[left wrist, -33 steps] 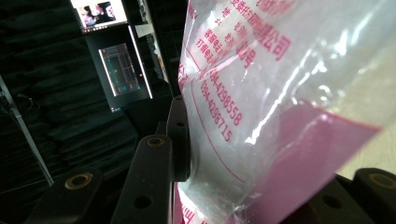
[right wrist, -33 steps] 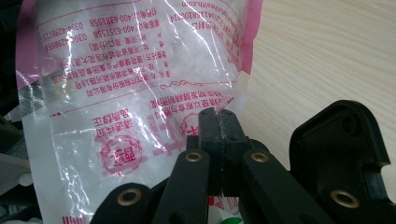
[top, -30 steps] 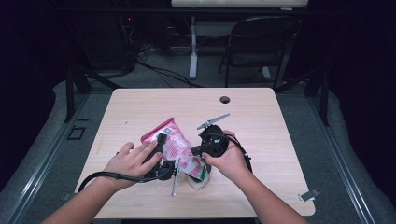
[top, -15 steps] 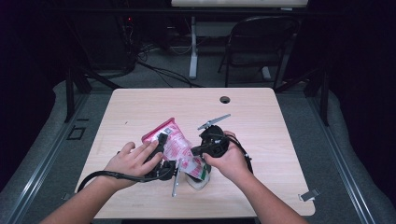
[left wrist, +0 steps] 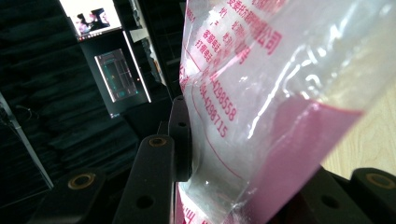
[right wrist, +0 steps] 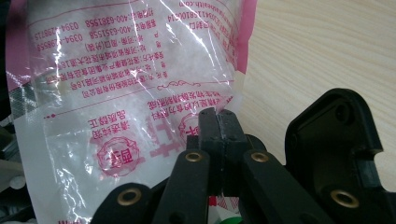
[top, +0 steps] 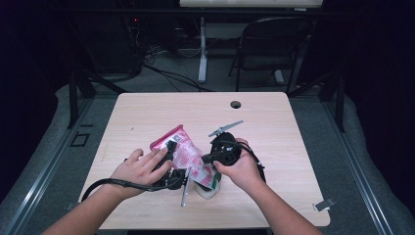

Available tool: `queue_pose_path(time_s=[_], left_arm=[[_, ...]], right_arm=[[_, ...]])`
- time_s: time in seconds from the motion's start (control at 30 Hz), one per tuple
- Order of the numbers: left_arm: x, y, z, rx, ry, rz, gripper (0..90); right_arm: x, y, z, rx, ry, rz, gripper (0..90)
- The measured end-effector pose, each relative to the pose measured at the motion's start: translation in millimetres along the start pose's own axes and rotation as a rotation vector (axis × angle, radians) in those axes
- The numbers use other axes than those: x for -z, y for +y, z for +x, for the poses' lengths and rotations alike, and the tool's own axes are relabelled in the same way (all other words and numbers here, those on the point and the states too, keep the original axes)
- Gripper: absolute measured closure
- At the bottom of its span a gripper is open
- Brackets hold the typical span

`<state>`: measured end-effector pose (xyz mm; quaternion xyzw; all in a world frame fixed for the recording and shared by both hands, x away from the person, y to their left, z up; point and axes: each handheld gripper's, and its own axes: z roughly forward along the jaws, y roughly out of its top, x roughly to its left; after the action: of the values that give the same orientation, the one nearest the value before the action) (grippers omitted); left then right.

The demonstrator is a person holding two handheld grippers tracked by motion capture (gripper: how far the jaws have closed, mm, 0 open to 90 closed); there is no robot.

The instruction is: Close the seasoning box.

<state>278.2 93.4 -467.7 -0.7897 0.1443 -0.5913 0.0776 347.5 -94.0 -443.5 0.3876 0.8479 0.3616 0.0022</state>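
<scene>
bag barely shifts from a second ago, and both hands hold their spots near the table's near edge, so the work looks paused mid-grip. left gripper grasps the bag across its pink part, jaws pressing the film. right gripper is clenched, pinching the bag's edge. left hand lies low and flat; right hand angles in from the right.
</scene>
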Motion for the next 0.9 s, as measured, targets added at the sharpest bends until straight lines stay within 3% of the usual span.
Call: queue_pose_path(time_s=[0.27, 0.9], left_arm=[[0.7, -0.3, 0.5, -0.006, 0.003, -0.003, 72.5], [3.4, 0.7, 2.6, -0.014, 0.023, -0.009, 73.8]], right_arm=[[-0.7, -1.1, -0.9, 0.001, -0.016, -0.004, 90.0], [0.9, -2.6, -2.6, -0.015, -0.004, -0.012, 90.0]])
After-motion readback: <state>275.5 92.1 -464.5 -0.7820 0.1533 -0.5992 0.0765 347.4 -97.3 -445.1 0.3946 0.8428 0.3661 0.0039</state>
